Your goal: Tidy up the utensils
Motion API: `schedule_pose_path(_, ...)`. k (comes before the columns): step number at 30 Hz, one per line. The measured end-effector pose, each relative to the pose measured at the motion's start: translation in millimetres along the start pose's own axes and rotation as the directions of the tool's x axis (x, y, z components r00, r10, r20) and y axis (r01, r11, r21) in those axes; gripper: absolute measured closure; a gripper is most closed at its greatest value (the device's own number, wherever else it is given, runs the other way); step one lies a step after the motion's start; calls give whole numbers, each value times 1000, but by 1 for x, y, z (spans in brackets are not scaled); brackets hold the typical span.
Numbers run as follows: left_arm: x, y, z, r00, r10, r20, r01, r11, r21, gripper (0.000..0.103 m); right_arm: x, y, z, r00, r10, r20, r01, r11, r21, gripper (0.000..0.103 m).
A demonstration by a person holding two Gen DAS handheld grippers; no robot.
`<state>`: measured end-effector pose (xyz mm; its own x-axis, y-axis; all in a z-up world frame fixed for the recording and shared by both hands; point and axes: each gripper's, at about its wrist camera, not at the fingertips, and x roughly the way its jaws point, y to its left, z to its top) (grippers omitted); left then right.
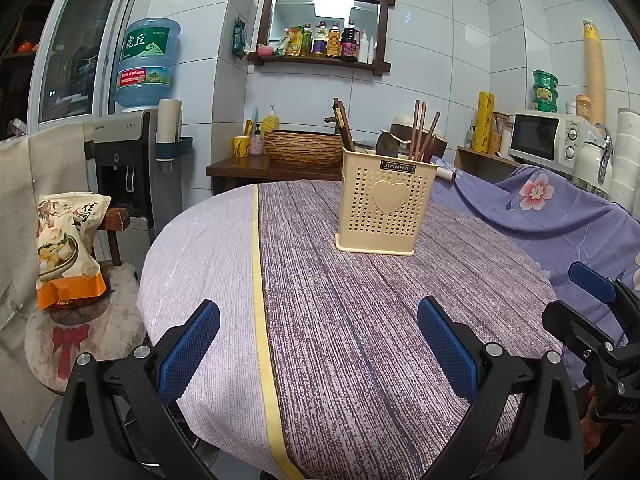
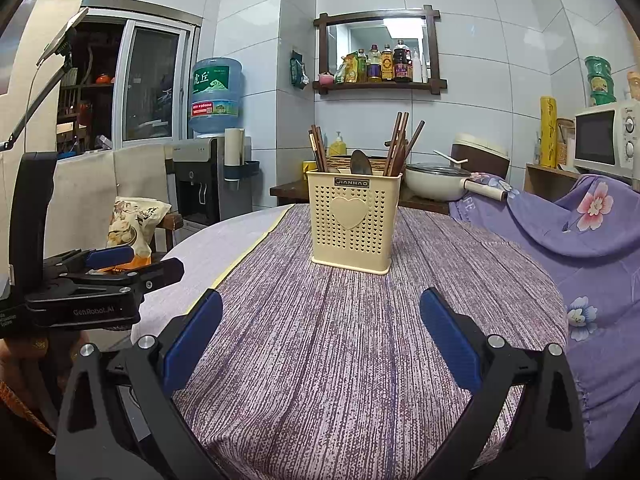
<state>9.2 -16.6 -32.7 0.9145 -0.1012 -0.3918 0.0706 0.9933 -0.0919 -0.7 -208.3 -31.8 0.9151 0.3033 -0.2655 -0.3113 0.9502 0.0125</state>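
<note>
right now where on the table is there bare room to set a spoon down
Bare tablecloth runs from the utensil holder to both grippers' open jaws, and left past the yellow stripe. Crowded: the holder itself and the purple floral cloth on the right.

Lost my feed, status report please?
Left gripper and right gripper open, empty. Utensil holder upright on table, chopsticks and spoon inside. Nothing in the way.

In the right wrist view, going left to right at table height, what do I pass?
Left gripper → snack bag → water dispenser → utensil holder → pan → purple floral cloth.
</note>
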Motion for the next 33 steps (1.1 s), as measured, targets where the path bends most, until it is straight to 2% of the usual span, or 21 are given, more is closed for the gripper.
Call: schedule_pose_path(33, 2, -1, 0, 1000, 1, -8, -1, 1000, 1, 6, 1, 0, -3, 1000, 4, -6, -4, 1000, -1, 6)
